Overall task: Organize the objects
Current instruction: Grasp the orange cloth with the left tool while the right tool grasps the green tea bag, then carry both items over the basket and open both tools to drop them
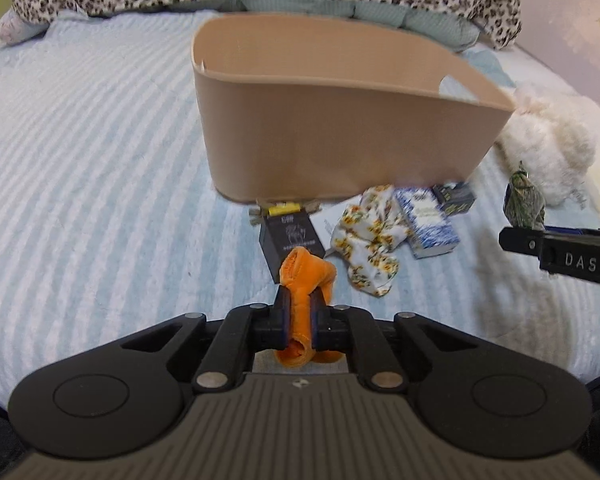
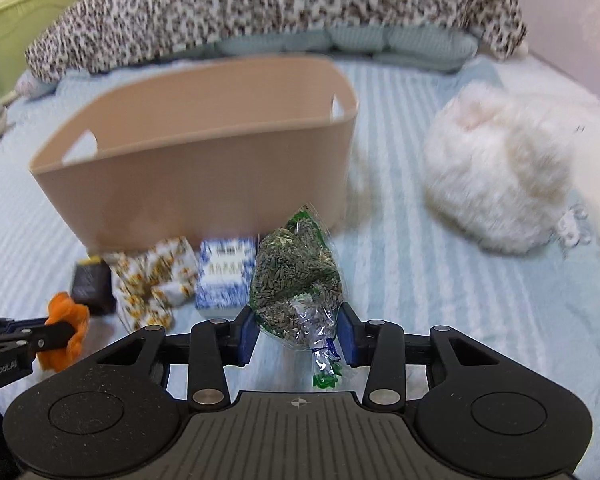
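The bin point(image 1: 340, 136) is plain tan. The bedspread point(image 1: 80, 160) has pale blue and white stripes. The blanket point(image 2: 260, 12) is leopard-spotted. The cloth point(image 1: 374, 236) is white with yellow flowers, the box point(image 1: 426, 220) blue-and-white patterned, the rag point(image 1: 306, 276) orange, the plush toy point(image 2: 500, 176) white.

striped light-blue bedspread point(image 1: 80, 160), leopard-print blanket point(image 2: 260, 12), teal cushions point(image 2: 380, 40), green headboard point(image 2: 20, 20)

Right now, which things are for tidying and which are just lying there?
For tidying: orange cloth in left tongs, seed bag in right tongs, basket, flowery cloth, blue box, black box.
Lying about: fluffy toy, spotted blanket.
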The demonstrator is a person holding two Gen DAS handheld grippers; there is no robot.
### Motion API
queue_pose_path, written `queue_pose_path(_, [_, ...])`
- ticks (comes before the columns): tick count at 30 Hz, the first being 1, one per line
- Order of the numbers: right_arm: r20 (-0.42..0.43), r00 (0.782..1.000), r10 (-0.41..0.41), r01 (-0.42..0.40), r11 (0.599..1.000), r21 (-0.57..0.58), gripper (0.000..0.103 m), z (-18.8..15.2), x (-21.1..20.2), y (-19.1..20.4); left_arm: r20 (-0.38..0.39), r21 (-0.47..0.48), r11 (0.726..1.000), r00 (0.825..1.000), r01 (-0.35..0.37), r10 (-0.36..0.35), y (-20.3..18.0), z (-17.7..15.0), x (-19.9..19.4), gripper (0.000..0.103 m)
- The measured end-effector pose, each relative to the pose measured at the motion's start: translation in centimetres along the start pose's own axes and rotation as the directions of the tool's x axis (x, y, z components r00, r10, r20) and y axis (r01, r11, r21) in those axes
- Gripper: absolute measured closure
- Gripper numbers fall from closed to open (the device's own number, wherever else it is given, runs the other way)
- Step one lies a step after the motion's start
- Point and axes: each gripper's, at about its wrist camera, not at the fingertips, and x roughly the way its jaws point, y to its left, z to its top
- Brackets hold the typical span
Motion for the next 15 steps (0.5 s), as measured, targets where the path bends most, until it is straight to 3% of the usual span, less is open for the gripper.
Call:
queue_pose_path(7, [0.113, 0.993, 0.017, -0.017, 1.0, 0.003, 0.065, 1.4, -3.0, 0.0, 0.103, 0.033, 0.999, 0.994, -0.028, 0.025, 0.5, 2.2, -4.1, 0.093])
queue_pose_path(15, [0.18, 0.984, 0.017, -0.016, 1.0, -0.009, 0.065, 4.3, -3.7, -0.4, 0.221, 0.126, 0.987, 0.973, -0.101, 0.071, 0.0, 6.1, -5.8, 0.092])
